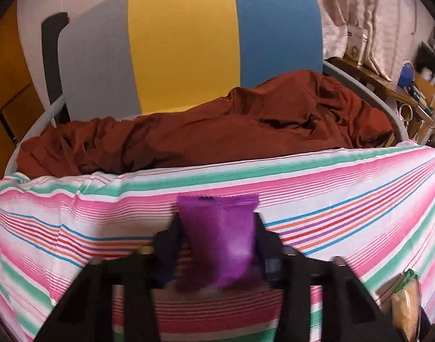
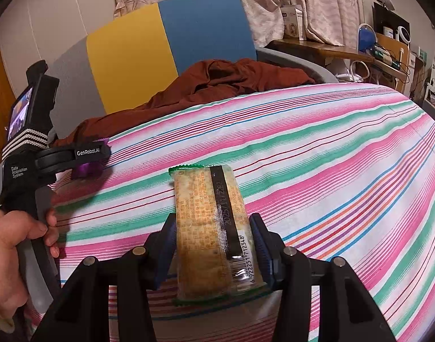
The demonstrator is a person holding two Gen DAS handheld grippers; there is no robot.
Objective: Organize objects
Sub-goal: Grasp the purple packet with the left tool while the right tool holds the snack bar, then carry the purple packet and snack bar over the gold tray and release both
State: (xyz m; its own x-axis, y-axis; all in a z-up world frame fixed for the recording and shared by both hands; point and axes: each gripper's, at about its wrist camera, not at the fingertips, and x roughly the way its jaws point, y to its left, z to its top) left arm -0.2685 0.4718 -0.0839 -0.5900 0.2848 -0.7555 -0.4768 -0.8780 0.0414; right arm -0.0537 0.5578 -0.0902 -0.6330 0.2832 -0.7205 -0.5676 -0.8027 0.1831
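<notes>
Fingers (image 1: 174,233) of the left gripper (image 1: 217,228) are clamping a purple packet (image 1: 220,236) above the striped cloth (image 1: 345,199), a brown garment (image 1: 217,125) lying beyond. Right gripper (image 2: 214,228) is pinching a cracker pack (image 2: 209,228) over that cloth; both items are being carried, none yet placed, so sorting looks unfinished.

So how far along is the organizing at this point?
Nothing looks sorted yet. In hand: the left tool is shut on a purple packet, the right tool on a cracker packet. Left: placing both; no destination shows on the striped cloth.
</notes>
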